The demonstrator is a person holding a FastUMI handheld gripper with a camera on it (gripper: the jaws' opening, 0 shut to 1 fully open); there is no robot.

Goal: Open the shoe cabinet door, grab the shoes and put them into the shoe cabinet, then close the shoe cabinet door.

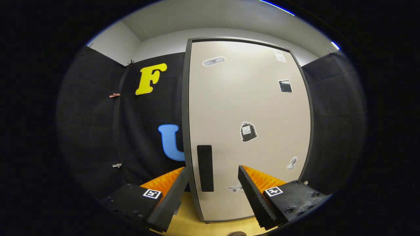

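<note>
The shoe cabinet (249, 108) stands upright straight ahead, its pale door (262, 147) closed inside a dark frame. A dark vertical handle (205, 167) sits low on the door near its left edge. My gripper (213, 178) is open, and the handle lies between its two fingers, a little beyond the tips. The left finger (170, 196) is just outside the door's left edge and the right finger (254, 196) is in front of the door's lower middle. Nothing is held. Several small stickers dot the door.
The cabinet stands on a light wooden surface (187, 223) that runs under my fingers. Black cloth walls close in on the left and right of the cabinet. A small dark rounded thing (237, 233) peeks in at the bottom, below the fingers.
</note>
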